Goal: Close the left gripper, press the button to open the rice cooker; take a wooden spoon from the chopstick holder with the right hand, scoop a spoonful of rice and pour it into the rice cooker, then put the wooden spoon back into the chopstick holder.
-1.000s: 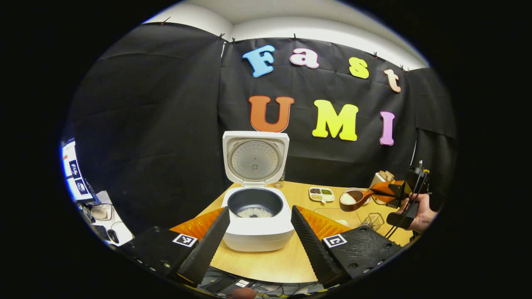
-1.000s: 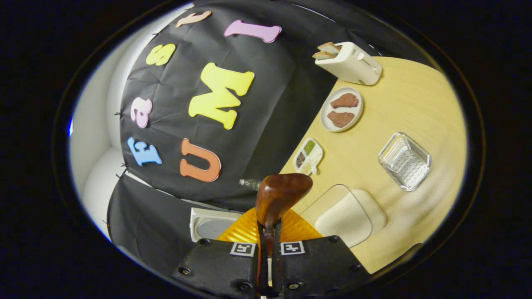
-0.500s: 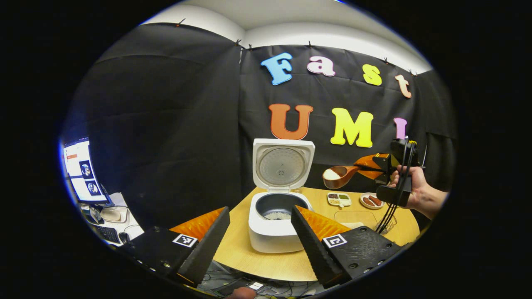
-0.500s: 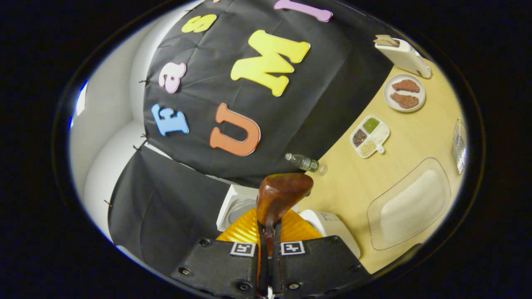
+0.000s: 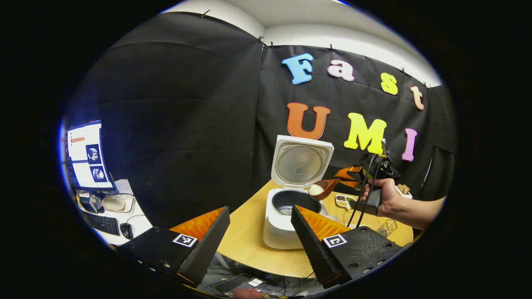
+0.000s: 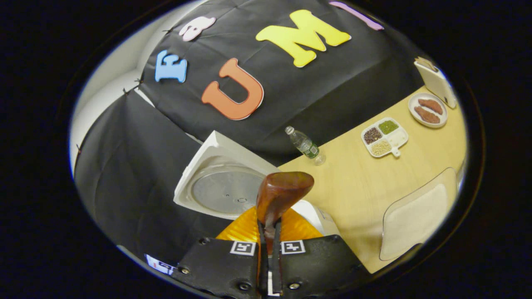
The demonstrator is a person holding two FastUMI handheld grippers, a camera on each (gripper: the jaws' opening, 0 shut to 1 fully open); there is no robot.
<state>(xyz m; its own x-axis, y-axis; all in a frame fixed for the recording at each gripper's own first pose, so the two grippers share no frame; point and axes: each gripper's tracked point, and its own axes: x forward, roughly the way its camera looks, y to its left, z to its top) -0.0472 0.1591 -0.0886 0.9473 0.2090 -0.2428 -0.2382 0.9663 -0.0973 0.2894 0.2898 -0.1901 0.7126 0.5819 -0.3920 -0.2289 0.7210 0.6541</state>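
Mid-task, at the pouring step: cooker (image 5: 291, 216) already open on the surface (image 5: 245, 245), lid (image 5: 301, 164) standing upright behind the pot, a little rice visible at the pot's bottom. Loaded spoon (image 5: 321, 189) held just above the pot's far rim, bowl heaped with white rice (not yet tipped, judging by the mound). Right claw (image 6: 269, 249) closed tight on the spoon's handle, with the back of the spoon bowl (image 6: 282, 193) jutting forward over the lid. Hand (image 5: 384, 197) wrapped around the right claw's grip, forearm reaching in from the right, roughly level, cables trailing down. Left claw (image 5: 259, 236) held low and back from the cooker, fingers spread wide apart, gripping nothing. Next move, as a judgement: a small advance so the spoon bowl sits squarely over the pot, then a roll of the wrist to spill the rice inside rather than onto the rim. After that, back to the holder (image 5: 387, 226), a wire basket near the surface's right edge, to drop off the spoon.
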